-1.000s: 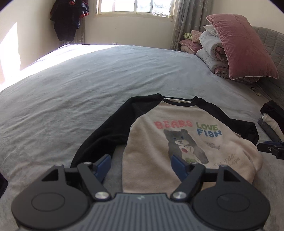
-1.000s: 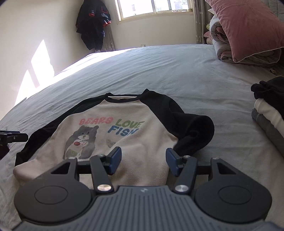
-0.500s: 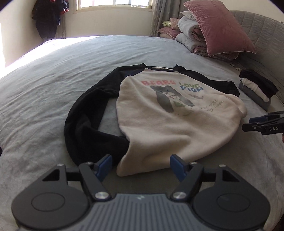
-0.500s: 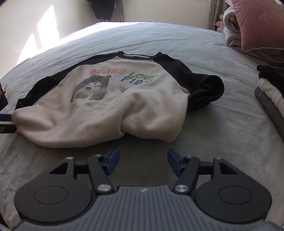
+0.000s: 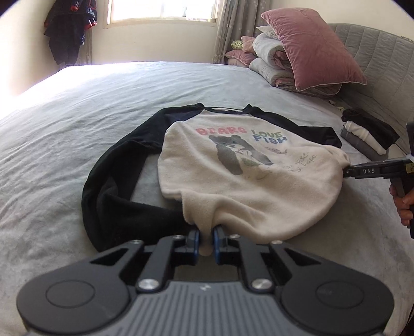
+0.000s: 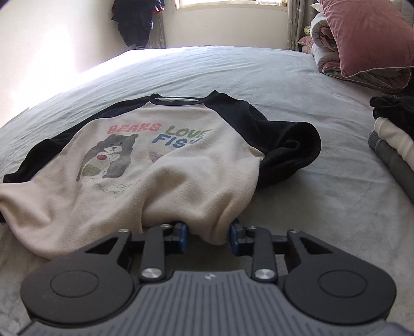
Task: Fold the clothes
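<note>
Your left gripper point(image 5: 206, 239) and right gripper point(image 6: 208, 234) jaws have just closed, pinching the sweatshirt point(image 5: 248, 170) hem at six o'clock; no fold made yet.

Cream sweatshirt point(image 5: 258, 191) with black sleeves (grey bear print) on pale grey-blue bedsheet point(image 5: 77, 134).

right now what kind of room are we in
Most likely a bedroom. A sweatshirt lies on a wide bed with a grey sheet, pillows and rolled quilts are piled by a padded headboard, and clothes hang by a window.
</note>
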